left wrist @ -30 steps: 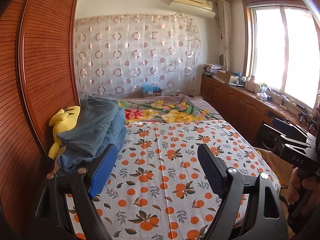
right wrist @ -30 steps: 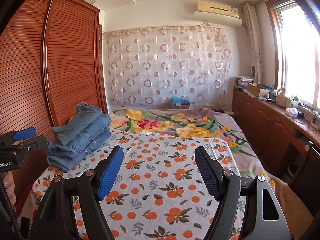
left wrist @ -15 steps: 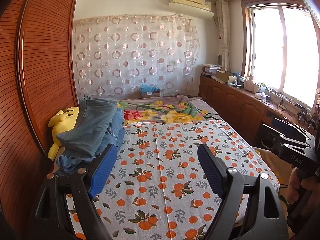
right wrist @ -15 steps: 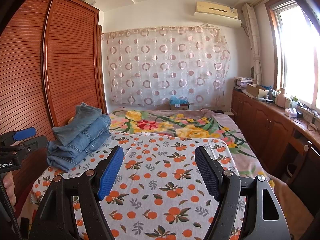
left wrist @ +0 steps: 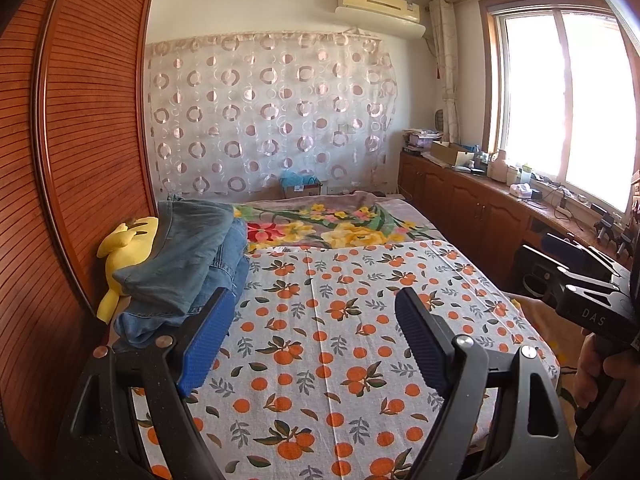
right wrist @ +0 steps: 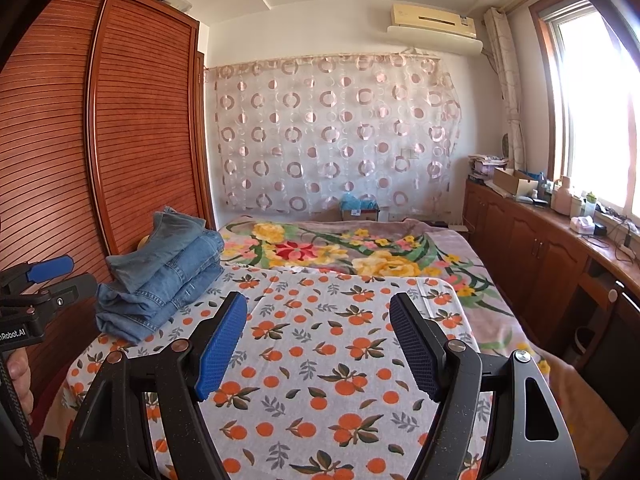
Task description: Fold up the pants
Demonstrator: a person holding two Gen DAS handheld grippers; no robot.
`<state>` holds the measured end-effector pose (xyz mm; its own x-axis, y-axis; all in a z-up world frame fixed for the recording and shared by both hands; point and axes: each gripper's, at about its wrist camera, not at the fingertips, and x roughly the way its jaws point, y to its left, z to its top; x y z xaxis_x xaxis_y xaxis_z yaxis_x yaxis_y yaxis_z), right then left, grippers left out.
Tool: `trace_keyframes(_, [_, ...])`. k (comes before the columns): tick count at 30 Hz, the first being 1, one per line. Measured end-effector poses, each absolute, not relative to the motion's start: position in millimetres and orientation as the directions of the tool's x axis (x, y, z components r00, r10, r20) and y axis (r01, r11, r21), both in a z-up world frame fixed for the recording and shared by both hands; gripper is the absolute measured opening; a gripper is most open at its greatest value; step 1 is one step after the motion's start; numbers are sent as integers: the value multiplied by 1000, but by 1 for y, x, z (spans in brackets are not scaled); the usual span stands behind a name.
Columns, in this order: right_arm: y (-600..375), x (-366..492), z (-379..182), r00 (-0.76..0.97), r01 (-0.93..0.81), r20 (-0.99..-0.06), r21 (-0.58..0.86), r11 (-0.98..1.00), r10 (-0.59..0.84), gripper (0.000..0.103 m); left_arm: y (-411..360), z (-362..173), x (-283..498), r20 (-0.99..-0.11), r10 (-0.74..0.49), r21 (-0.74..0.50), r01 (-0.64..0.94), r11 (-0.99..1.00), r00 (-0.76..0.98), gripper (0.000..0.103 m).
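Finishing up: folded jeans [right wrist: 160,276] stacked at the bed's [right wrist: 360,380] left edge.
Your left tongs [left wrist: 312,344] and right tongs [right wrist: 318,346] hang released, empty; nothing unfolded shows.

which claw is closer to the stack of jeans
Left. The left claw has its left finger just in front of the jeans; the right claw sits further right, over the orange-print sheet.
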<state>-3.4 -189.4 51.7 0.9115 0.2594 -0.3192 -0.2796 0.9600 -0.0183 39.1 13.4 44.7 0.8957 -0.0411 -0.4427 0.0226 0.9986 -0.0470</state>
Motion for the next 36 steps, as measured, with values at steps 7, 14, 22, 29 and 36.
trace_keyframes(7, [-189, -5, 50, 911, -281, -319, -19, 960, 261, 76, 9, 47, 39, -444, -45, -48, 26, 998, 895, 83])
trace_keyframes(14, [-188, -4, 50, 911, -283, -319, -19, 959, 262, 76, 9, 47, 39, -443, -46, -49, 26, 998, 895, 83])
trace_keyframes(22, [-187, -4, 49, 910, -282, -322, -16, 959, 262, 76, 9, 47, 39, -443, -45, -48, 27, 998, 895, 83])
trace_keyframes(29, [-188, -4, 49, 910, -281, -321, -16, 960, 261, 76, 8, 46, 39, -442, -45, -49, 26, 998, 896, 83])
trace_keyframes(36, [-188, -3, 49, 911, -280, -320, -16, 960, 260, 76, 8, 46, 39, -441, -46, -49, 26, 998, 896, 83])
